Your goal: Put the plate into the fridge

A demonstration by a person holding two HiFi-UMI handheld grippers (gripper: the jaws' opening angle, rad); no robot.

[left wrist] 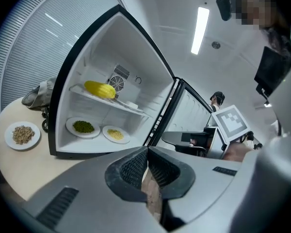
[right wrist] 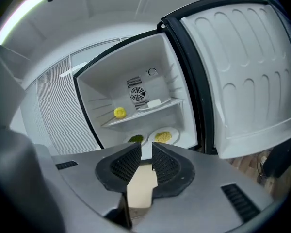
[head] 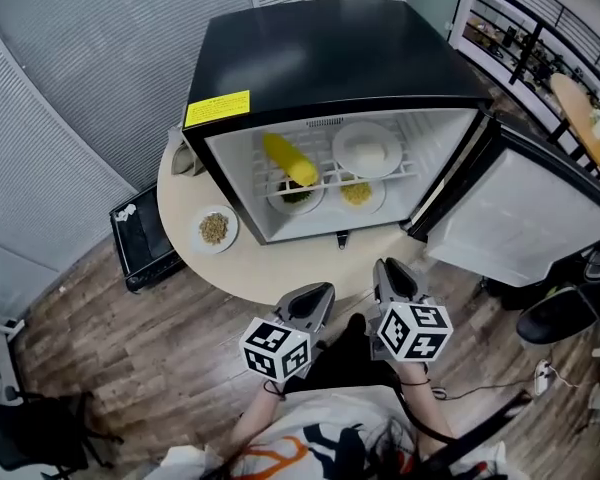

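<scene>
From the head view, a black mini fridge (head: 330, 58) sits on a round, pale tabletop (head: 280, 263). Its door (head: 520, 218) is swung wide to the right, so the white interior is open to reach. The plate (head: 213, 229), small, round and white with a heap of brownish grains, lies on the tabletop just beside the fridge's left front corner, outside it. On the wire shelf (head: 405, 171) inside are a yellow corn cob (head: 290, 160) and a white dish (head: 366, 149). Below them a green-topped plate (head: 296, 196) and a yellow-topped plate (head: 357, 194) lie side by side on the fridge floor. The left gripper (head: 315, 298) and right gripper (head: 392, 273) hang low near the person's body, well apart from the plate. By my judgement the reach has not begun.

In the left gripper view, the left gripper's (left wrist: 146, 152) ribbed dark fingers are pressed together with nothing between them. The plate (left wrist: 23, 134) shows far left on the tabletop, with the fridge floor's smooth plastic to its right. I judge the bare space in front of the two plates the likeliest spot for it.

In the right gripper view, the right gripper's (right wrist: 145, 152) fingers stand narrowly apart and empty. Only pale tabletop shows through the gap. This camera faces the open fridge, the moulded door liner at its right, and the plate is out of its sight.
</scene>
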